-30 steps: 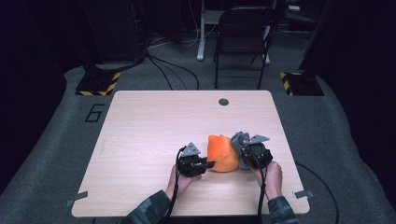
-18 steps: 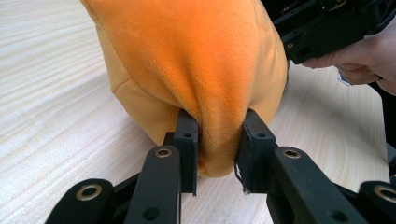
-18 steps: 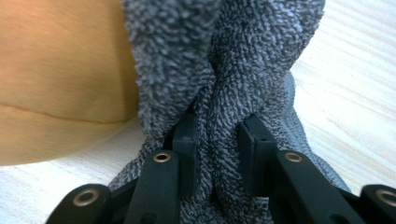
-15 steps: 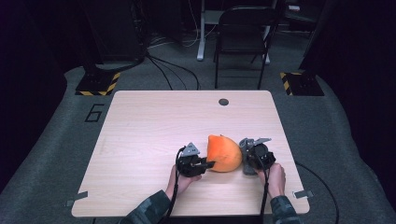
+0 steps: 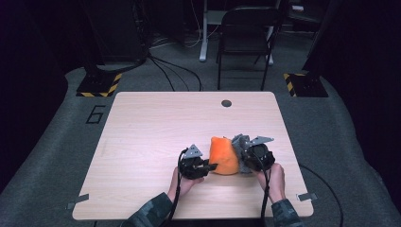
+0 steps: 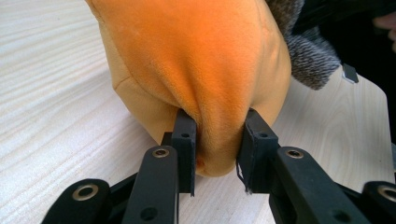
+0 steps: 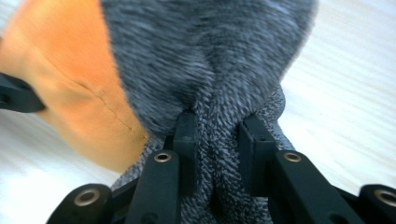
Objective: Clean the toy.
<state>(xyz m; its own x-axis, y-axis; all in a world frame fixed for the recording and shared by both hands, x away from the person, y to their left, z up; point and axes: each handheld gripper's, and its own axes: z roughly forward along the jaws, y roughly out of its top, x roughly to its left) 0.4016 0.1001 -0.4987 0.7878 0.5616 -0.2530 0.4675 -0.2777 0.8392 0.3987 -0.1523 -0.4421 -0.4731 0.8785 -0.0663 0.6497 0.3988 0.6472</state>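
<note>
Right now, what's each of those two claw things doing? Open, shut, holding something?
Left gripper: closed on a fold of the orange plush.
Right gripper: closed on the grey knit fabric beside the plush.

Lab/studio: hazard-taped stand bases [image 5: 98, 85], floor cables [image 5: 165, 66], folding chair [image 5: 246, 38].

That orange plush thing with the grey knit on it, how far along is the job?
Done: both grips are made. The left gripper pinches the orange plush, and the right gripper pinches the grey knit cover. In hand: both are held over the table. Left: the cover is on the plush's right side only; whether it goes on or off is unclear.
</note>
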